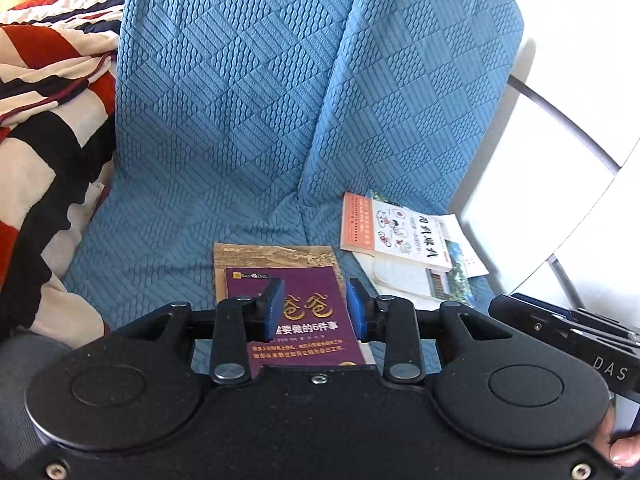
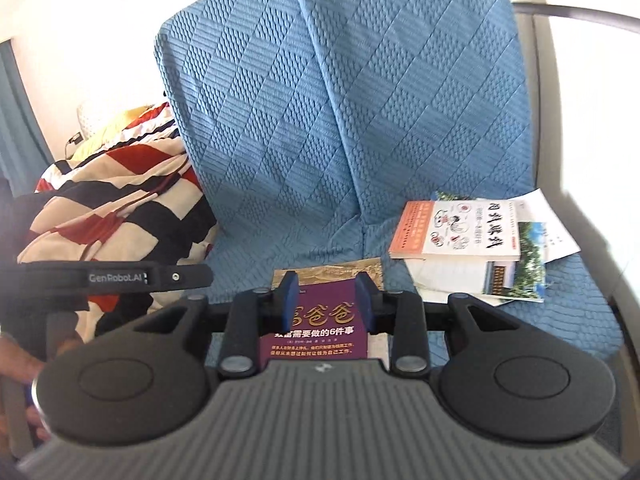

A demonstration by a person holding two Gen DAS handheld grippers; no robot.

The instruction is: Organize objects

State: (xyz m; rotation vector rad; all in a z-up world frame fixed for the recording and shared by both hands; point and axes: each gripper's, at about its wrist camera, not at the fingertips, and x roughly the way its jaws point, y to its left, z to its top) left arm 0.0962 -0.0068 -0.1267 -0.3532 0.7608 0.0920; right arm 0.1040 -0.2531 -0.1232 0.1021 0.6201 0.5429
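Note:
A purple book (image 1: 308, 316) with gold lettering lies on a tan book (image 1: 276, 254) on the blue sofa seat. It also shows in the right wrist view (image 2: 320, 328). My left gripper (image 1: 314, 310) is open and hovers above the purple book, touching nothing. My right gripper (image 2: 327, 304) is open and empty over the same book. A white and orange book (image 1: 394, 230) tops a stack of booklets at the right of the seat, also in the right wrist view (image 2: 456, 228).
The blue textured sofa (image 1: 256, 128) has two back cushions. A red, black and cream striped blanket (image 1: 44, 120) is heaped at the left, also in the right wrist view (image 2: 116, 204). A white armrest with a grey frame (image 1: 560, 120) stands at the right.

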